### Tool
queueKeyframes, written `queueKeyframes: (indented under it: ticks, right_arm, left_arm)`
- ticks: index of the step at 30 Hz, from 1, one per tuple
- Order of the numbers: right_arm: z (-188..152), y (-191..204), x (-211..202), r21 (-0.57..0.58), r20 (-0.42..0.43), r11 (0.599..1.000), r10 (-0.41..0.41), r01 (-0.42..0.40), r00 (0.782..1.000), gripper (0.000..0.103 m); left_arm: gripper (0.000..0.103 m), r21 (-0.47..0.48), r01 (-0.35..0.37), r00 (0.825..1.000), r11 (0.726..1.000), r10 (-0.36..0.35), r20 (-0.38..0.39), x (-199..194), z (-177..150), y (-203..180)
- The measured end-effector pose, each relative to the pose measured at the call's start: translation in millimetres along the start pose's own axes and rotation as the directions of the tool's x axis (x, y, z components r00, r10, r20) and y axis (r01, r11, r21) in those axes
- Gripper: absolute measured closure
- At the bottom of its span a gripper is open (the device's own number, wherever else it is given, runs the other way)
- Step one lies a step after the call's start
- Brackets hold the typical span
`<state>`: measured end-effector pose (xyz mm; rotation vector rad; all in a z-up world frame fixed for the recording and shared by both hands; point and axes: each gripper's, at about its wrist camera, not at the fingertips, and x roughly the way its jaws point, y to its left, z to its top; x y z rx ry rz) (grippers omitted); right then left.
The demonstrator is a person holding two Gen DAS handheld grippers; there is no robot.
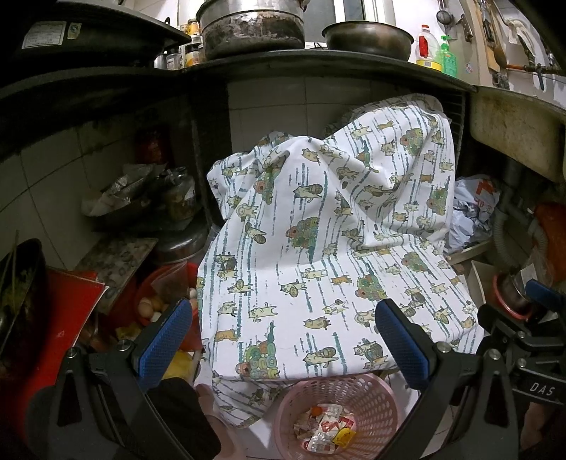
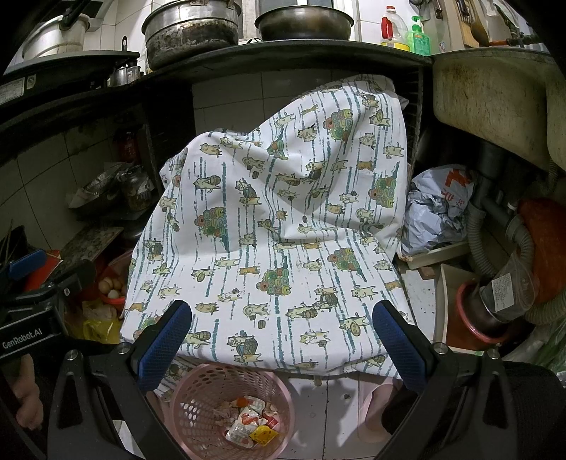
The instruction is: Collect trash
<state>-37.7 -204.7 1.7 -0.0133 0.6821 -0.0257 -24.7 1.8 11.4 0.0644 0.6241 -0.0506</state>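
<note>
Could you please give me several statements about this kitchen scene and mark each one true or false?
1. The pink basket already holds wrappers. True.
2. The left tongs are shut on a wrapper. False: both blue pads stand wide apart with nothing between them.
3. A cat-print cloth is draped over something bulky under the counter. True.
4. The right tongs are open and empty. True.
5. The basket sits on top of the cloth. False: it stands on the floor in front of the cloth's lower edge.
6. The green pump bottle lies on the floor. False: it stands upright on the counter, beside the red-capped bottle.
</note>
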Motion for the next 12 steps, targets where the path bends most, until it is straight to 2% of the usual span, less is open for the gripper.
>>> queueKeyframes:
  ticks: [12]
  right_arm:
    - [-0.1,0.5,0.0,0.002,0.0,1.0,-0.003,0.003,1.0,0.0]
  left_arm:
    - [0.001,0.001,-0.002,1.0,1.0,0.002,0.002,0.1,0.1,-0.1]
